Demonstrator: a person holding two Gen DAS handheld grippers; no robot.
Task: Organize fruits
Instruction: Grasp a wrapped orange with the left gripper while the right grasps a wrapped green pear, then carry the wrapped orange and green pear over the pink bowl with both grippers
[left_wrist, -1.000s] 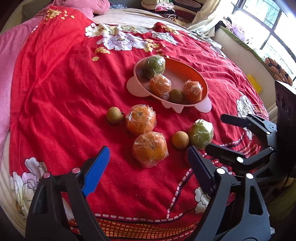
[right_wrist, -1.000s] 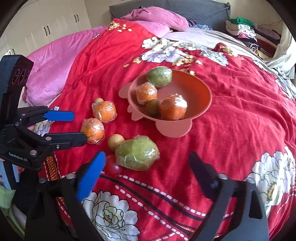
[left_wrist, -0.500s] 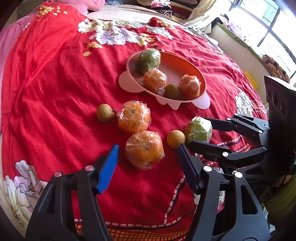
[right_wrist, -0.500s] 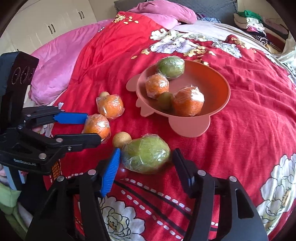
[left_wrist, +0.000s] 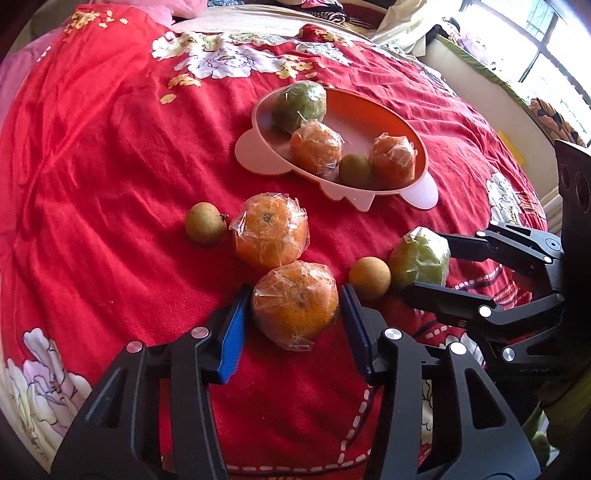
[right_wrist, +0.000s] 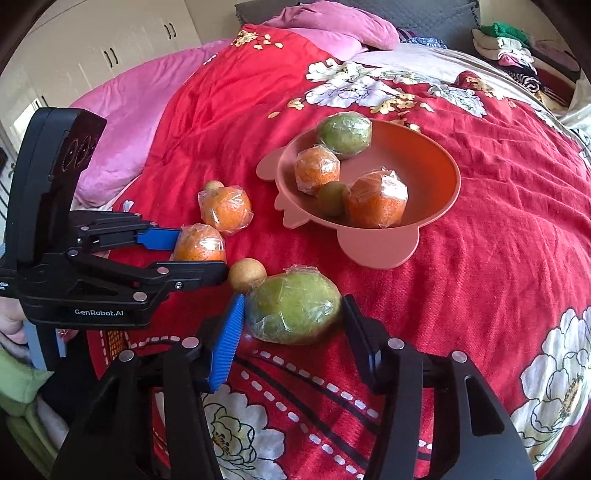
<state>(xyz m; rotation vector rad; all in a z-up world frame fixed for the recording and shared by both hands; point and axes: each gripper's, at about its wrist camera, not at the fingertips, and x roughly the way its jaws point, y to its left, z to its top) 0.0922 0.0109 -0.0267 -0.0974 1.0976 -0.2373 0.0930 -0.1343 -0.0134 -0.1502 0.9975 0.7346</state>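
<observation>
Covering the bed, the red quilt (right_wrist: 498, 258) carries everything. Pink bowl (right_wrist: 436, 221) sits mid-quilt as collection point, five fruits already inside. Right gripper (right_wrist: 293, 319), near side of bowl, straddles the green fruit (right_wrist: 293, 314); jaws close alongside, squeeze not confirmed. Left gripper (left_wrist: 293, 314), left of that, brackets a wrapped orange (left_wrist: 295, 304) likewise. Second orange (left_wrist: 271, 230) and two small brown fruits lie loose between grippers and bowl.

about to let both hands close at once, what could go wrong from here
1. The wrapped orange sits between the left gripper jaws in loose plastic film; the pads may catch wrap and slip.
2. The small brown fruit lies right beside the wrapped green fruit in the right gripper; it could get nudged and roll.
3. The two grippers are close together and might collide when lifting.
</observation>
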